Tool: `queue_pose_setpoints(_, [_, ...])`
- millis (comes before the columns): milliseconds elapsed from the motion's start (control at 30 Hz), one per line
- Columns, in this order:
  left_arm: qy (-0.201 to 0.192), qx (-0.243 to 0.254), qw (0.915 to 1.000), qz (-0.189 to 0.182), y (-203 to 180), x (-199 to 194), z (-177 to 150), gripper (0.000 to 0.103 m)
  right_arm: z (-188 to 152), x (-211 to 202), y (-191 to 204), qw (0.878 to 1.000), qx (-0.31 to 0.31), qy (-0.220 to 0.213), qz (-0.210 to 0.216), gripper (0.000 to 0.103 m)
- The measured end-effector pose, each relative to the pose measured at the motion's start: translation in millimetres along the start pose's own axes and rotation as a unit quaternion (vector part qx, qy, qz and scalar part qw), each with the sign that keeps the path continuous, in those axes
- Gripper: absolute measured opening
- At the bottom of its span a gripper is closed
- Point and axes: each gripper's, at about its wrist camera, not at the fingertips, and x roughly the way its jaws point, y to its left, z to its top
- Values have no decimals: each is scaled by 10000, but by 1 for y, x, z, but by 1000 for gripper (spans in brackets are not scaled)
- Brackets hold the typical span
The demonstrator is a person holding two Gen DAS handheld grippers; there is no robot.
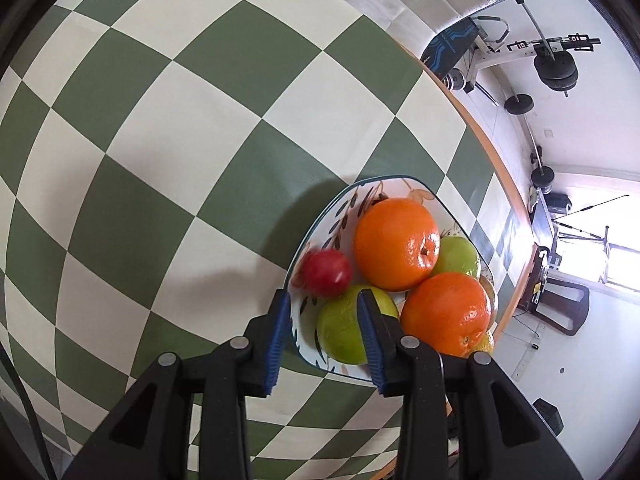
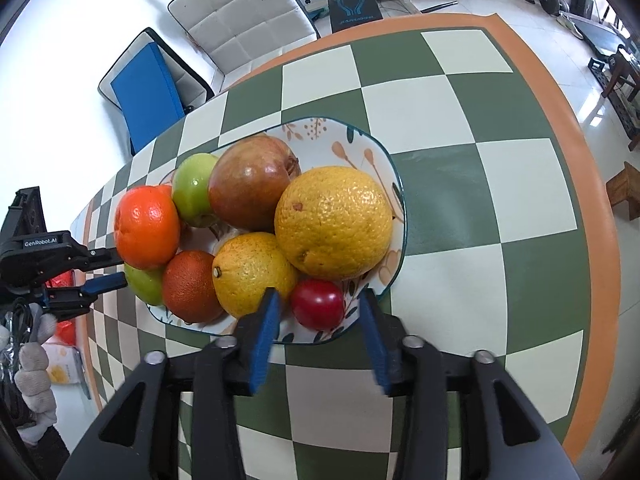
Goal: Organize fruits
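A flower-patterned plate [image 2: 344, 148] sits on the chequered table, piled with fruit. In the right wrist view it holds a big yellow orange [image 2: 334, 220], a pomegranate [image 2: 252, 182], a green apple [image 2: 192, 190] and a small red fruit [image 2: 317, 308]. My right gripper [image 2: 320, 304] is open, its blue pads either side of the red fruit with a gap on both sides. In the left wrist view my left gripper [image 1: 323, 304] is open over the plate's rim [image 1: 320, 220]. Its tips are just short of a blurred red fruit [image 1: 326, 272], and one finger crosses a green apple [image 1: 344, 332].
The green and cream table [image 1: 180, 140] has an orange border [image 2: 592, 240]. Two oranges [image 1: 396, 244] fill the plate's far side in the left view. A white padded chair [image 2: 248, 20], a blue panel [image 2: 144, 96] and gym weights [image 1: 556, 68] stand on the floor beyond.
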Motion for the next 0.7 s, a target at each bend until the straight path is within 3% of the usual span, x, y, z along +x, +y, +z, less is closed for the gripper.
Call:
queue_pose_setpoints(67, [-46, 91, 9999, 98, -2, -3, -1, 35, 0, -5, 2, 10000, -9, -48, -10, 51])
queue_pose_setpoints(133, [-169, 299, 9989, 330, -5, -10, -5, 49, 0, -14, 5, 9999, -75, -111, -74, 57])
queue_pose_setpoints(200, [-377, 549, 9958, 624, -12, -16, -12, 75, -2, -23, 11, 9995, -188, -188, -194, 65])
queue_pose_setpoints(333, [-771, 1175, 9805, 1370, -24, -27, -37, 91, -10, -43, 22, 9964, -490, -334, -600, 90])
queue_pose_setpoints(367, [-823, 1305, 9766, 1500, -26, -27, -45, 96, -11, -46, 25, 9953, -561, -355, -708, 91])
queue_pose_setpoints(467, [-1054, 1667, 9626, 1856, -33, -31, -67, 97, -18, -56, 32, 9903, -757, -422, -1085, 96])
queue_pose_setpoints(567, [-1354, 2029, 9465, 2110, -43, -35, -90, 98, -23, -62, 35, 9891, -803, -433, -1154, 96])
queue_pose_setpoints(700, [-1560, 2243, 9374, 2157, -52, -40, -110, 98, -28, -75, 42, 9872, -883, -549, -1210, 96])
